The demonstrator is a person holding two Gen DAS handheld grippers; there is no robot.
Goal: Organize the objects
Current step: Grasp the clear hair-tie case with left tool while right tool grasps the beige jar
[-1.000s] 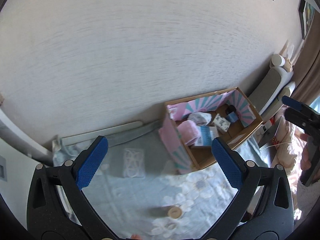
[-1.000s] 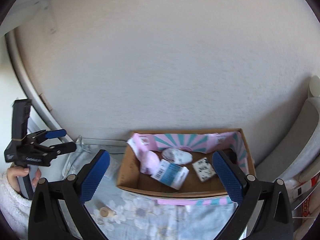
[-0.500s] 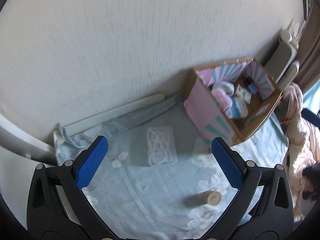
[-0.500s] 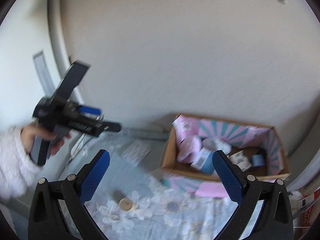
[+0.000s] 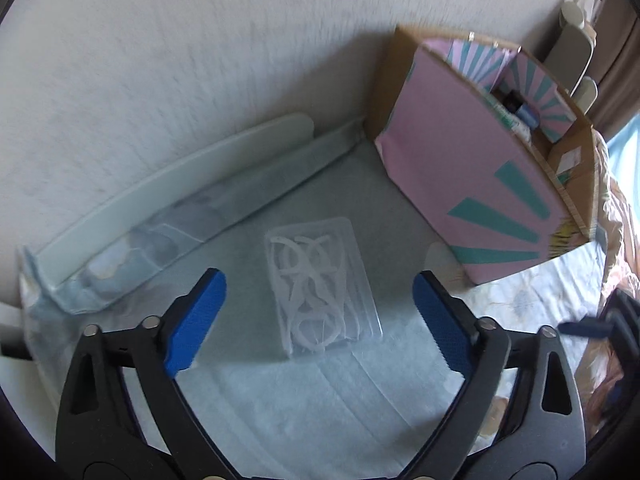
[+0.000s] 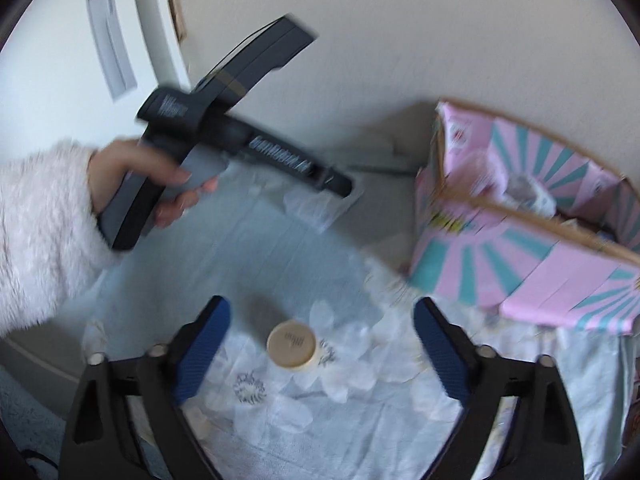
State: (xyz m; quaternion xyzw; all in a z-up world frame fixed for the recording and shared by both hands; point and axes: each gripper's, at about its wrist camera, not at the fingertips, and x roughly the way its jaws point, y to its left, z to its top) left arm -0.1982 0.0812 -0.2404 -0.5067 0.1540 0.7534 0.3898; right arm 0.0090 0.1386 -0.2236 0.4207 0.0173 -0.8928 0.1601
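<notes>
The left gripper (image 5: pixel 320 320) hangs over the pale blue floral cloth (image 5: pixel 320 400) with its blue-padded jaws spread wide and nothing between them; the clear plastic packet (image 5: pixel 320 284) of white looped pieces lies flat on the cloth directly ahead, centred in the gap between the two pads and touching neither. Beyond it, toward the far right corner of the cloth, stands the pink-and-teal cardboard box (image 5: pixel 476 168), its near wall turned to the camera and a few small items — too blurred to name — showing over the rim. A white strip (image 5: pixel 180 184) runs along the far edge of the cloth against the wall. The right gripper (image 6: pixel 320 344) is likewise wide apart and empty, and the small round jar with a tan lid (image 6: pixel 291 345) stands upright on the cloth between its pads, slightly nearer the left one, in contact with neither. In the right wrist view the left hand (image 6: pixel 140 176), in a fluffy white sleeve, grips the black handle of the other tool above the packet, while the box sits at the right edge of the cloth — well apart from the jar
</notes>
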